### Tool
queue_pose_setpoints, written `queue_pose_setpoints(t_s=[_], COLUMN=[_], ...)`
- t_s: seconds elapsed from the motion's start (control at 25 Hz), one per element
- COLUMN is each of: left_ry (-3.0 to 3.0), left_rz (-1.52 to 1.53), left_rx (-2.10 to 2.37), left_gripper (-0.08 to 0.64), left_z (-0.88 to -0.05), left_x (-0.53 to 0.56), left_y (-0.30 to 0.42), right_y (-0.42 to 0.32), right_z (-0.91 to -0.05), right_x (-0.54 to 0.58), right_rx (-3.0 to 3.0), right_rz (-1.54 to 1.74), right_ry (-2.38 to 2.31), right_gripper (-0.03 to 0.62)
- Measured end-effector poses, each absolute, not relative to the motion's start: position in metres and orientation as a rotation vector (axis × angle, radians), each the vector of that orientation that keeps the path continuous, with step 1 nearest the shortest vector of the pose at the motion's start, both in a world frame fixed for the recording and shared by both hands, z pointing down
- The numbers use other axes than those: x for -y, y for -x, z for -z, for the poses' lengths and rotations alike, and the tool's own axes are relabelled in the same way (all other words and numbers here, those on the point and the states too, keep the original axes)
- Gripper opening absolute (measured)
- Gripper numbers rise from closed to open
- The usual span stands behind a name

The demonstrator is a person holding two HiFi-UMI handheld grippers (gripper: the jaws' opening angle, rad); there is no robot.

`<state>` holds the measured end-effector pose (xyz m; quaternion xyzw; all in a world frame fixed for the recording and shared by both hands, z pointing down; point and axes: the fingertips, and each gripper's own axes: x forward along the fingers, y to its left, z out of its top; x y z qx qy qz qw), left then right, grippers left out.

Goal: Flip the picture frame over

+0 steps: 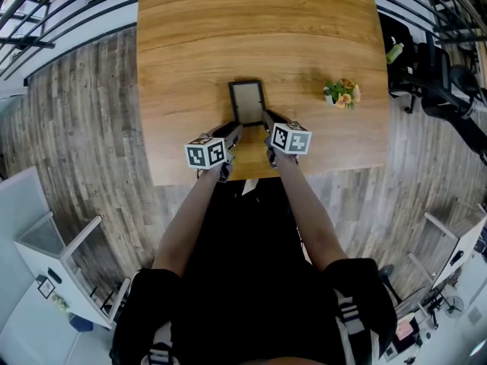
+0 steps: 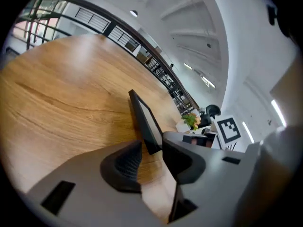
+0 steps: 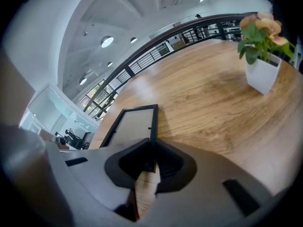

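My right tool [image 3: 150, 157] is clamped on the near right edge of the picture frame [image 1: 247, 102], which rests on the counter [image 1: 259, 29] close to its near edge. My left tool [image 2: 151, 150] stands wide, with the frame's near left corner between its jaws, unpressed. A potted plant [image 1: 342, 93] sits well off to the right.

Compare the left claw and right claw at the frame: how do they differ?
The left claw stands open; the right claw is shut on the frame. The left claw has the frame's near-left corner loose between its jaws; the right claw pinches the near-right corner. Both meet the frame at its near end.
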<state>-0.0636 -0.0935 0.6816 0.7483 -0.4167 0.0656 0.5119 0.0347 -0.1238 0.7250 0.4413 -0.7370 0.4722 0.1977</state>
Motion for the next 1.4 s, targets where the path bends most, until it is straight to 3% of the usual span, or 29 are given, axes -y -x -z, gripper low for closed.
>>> queue_pose_setpoints(t_s=[0.44,0.64,0.96,1.4], left_ry=[-1.681,-1.703,-1.707,-1.628], left_rz=[-0.021,-0.041,-0.079,-0.035], left_rx=[0.964,1.006,1.05,1.041], left_gripper=[0.104,0.084,0.084,0.081], left_z=[-0.682,-0.68,-0.674,-0.66], left_x=[0.098,0.101,0.101,0.107], left_y=[0.064,0.065,0.062,0.053], right_y=[-0.032,-0.038,-0.006,0.013], right_z=[-0.73,-0.728,-0.694,-0.692], right_x=[0.115,0.112,0.085,0.082], right_rx=[2.054,2.075,2.196,2.12], right_rz=[-1.284,-1.161,-0.314,0.008], right_ry=[-1.201,-1.197,-0.813,-0.811], right_gripper=[0.058,0.103,0.141,0.163])
